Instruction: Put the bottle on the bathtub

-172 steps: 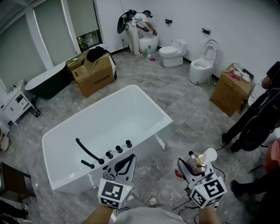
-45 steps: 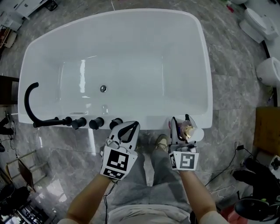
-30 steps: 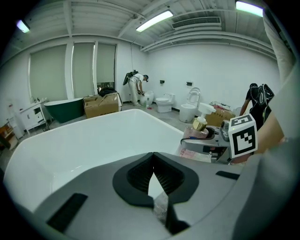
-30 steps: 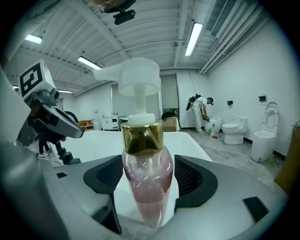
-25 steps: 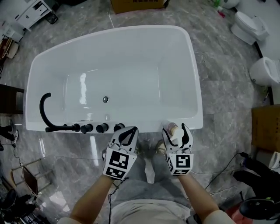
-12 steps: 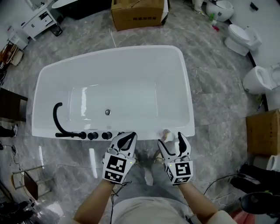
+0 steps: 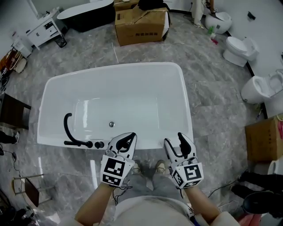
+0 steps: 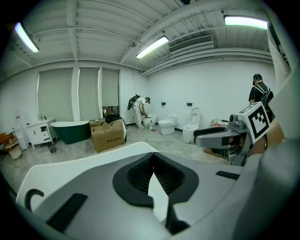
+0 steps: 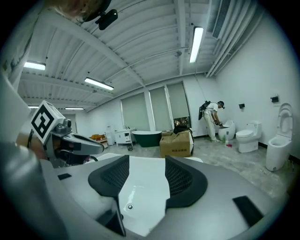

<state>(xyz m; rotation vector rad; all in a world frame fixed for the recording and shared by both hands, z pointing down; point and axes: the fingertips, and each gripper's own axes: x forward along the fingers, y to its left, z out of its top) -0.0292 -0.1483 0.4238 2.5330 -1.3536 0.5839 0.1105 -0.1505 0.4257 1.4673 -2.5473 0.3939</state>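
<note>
The white bathtub [image 7: 185,101] lies across the middle of the head view, with a black faucet [image 7: 68,128] and black knobs [image 7: 98,144] on its near rim. No bottle shows in any view; the stretch of rim behind my right gripper is hidden. My right gripper [image 7: 177,142] hovers over the near rim at the right, jaws apart with nothing between them. In the right gripper view the gripper [image 9: 146,176] frames only the tub's basin and drain [image 9: 130,206]. My left gripper [image 7: 125,140] is beside the knobs with its jaws together and empty [image 8: 153,171].
A cardboard box [image 7: 141,24] and a dark tub [image 7: 84,13] stand beyond the bathtub. Toilets [image 7: 236,48] line the right wall, with another box [image 7: 264,137] below them. A white cabinet [image 7: 46,31] is at the far left. Someone works by a toilet [image 9: 213,119].
A second ago my right gripper held the bottle at the near rim; half a second ago it stood on the rim by the opened jaws. Now it is out of sight.
</note>
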